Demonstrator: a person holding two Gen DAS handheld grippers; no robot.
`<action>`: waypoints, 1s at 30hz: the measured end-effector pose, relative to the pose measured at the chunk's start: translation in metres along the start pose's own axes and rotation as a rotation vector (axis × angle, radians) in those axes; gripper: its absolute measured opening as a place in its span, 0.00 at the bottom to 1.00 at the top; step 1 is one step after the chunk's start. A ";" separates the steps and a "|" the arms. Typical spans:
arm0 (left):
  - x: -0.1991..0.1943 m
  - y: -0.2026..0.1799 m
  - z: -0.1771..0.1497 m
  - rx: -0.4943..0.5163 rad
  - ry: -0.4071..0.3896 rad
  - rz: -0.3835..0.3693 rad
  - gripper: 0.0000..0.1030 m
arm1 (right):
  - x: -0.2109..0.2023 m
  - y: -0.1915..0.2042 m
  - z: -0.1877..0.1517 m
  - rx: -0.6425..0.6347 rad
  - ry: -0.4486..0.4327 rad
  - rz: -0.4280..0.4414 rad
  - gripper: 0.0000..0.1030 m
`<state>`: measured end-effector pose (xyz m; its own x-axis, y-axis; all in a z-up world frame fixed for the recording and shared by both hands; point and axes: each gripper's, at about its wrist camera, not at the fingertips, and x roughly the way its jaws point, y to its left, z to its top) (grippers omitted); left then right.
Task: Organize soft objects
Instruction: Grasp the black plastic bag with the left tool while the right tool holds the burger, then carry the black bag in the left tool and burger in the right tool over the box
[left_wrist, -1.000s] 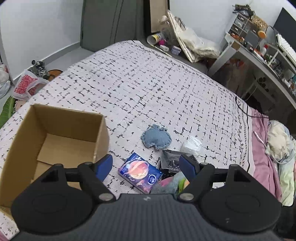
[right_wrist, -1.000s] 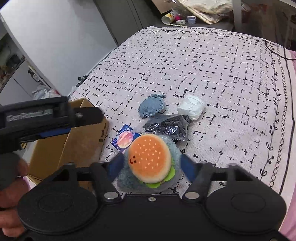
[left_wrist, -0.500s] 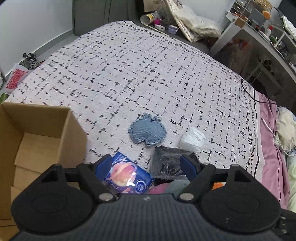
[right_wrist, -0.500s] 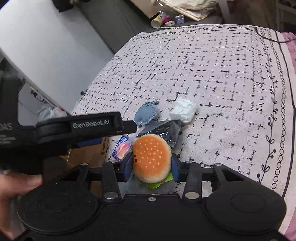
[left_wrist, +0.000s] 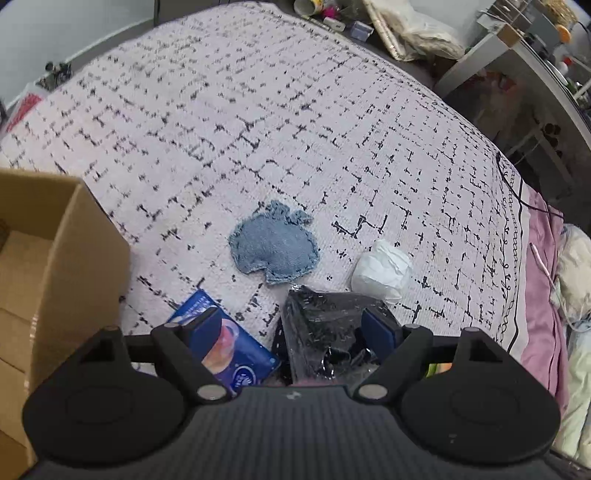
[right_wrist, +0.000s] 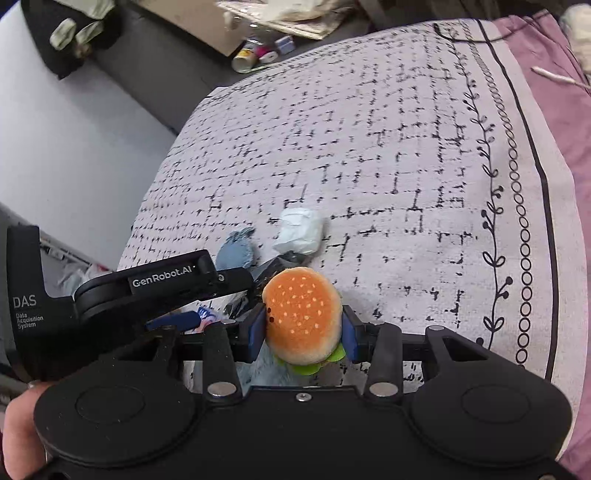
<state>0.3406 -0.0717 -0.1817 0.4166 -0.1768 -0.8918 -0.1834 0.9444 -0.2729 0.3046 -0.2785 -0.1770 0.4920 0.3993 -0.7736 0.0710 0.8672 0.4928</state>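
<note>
Since a second ago your right gripper (right_wrist: 303, 334) is clamping its jaws on the burger (right_wrist: 303, 314); your left gripper (left_wrist: 291, 330), jaws apart, is dropping over the pouch (left_wrist: 229, 343), box (left_wrist: 55, 266) lying left of them.

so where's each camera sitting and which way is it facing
Left wrist: rides the left claw, aimed down at the bed, cardboard box, blue packet and black bag; its open fingers show.
Right wrist: rides the right claw, clamped on the burger plush; the left claw and a hand show.
Shared: denim patch, white wad.
</note>
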 end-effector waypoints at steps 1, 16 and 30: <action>0.002 0.001 0.000 -0.009 0.007 -0.001 0.79 | 0.000 -0.001 0.000 0.005 -0.001 -0.003 0.40; 0.007 -0.005 -0.003 -0.133 0.034 -0.159 0.49 | 0.005 0.000 0.000 -0.025 0.007 -0.025 0.40; -0.049 0.008 0.006 -0.110 -0.108 -0.185 0.06 | -0.005 0.015 -0.004 -0.103 -0.044 0.047 0.40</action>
<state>0.3243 -0.0537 -0.1380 0.5434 -0.3078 -0.7810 -0.1890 0.8616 -0.4711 0.2999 -0.2661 -0.1670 0.5302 0.4289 -0.7314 -0.0417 0.8748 0.4827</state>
